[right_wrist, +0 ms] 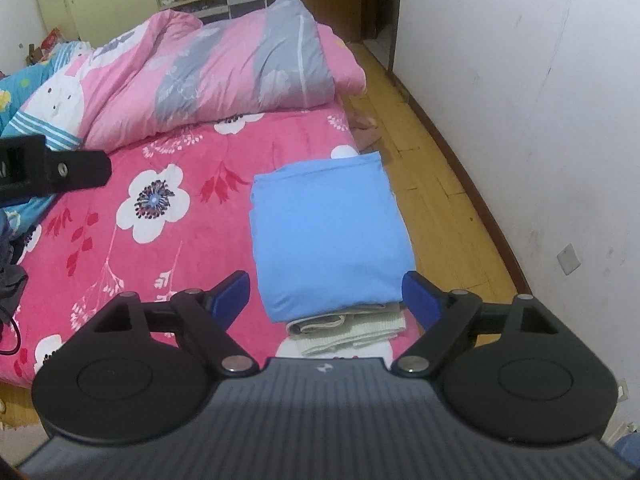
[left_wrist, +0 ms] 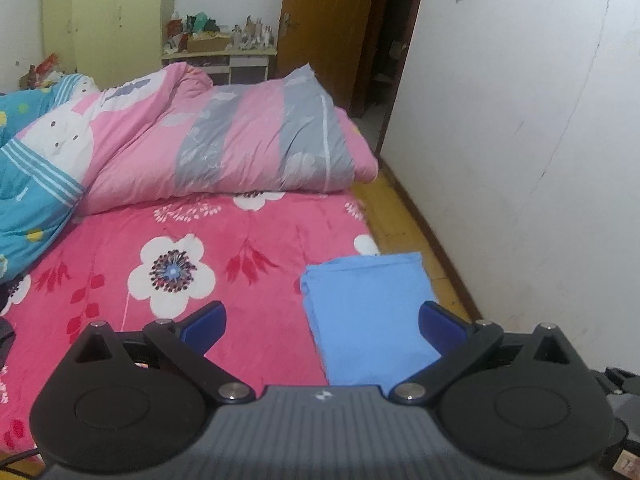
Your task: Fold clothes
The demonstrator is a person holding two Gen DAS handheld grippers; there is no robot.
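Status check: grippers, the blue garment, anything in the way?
Left gripper open, empty. Right gripper open, empty. Blue garment folded, lying on beige folded cloth at bed edge. Nothing blocking.

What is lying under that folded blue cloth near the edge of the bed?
A folded beige garment peeks out beneath the blue cloth at its near end. Most of it is covered, so what it is cannot be told.

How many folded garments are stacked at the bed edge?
2: a folded blue garment on top, and a beige folded piece under it, only its near edge showing. More could be hidden beneath. Both grippers are open, holding nothing.
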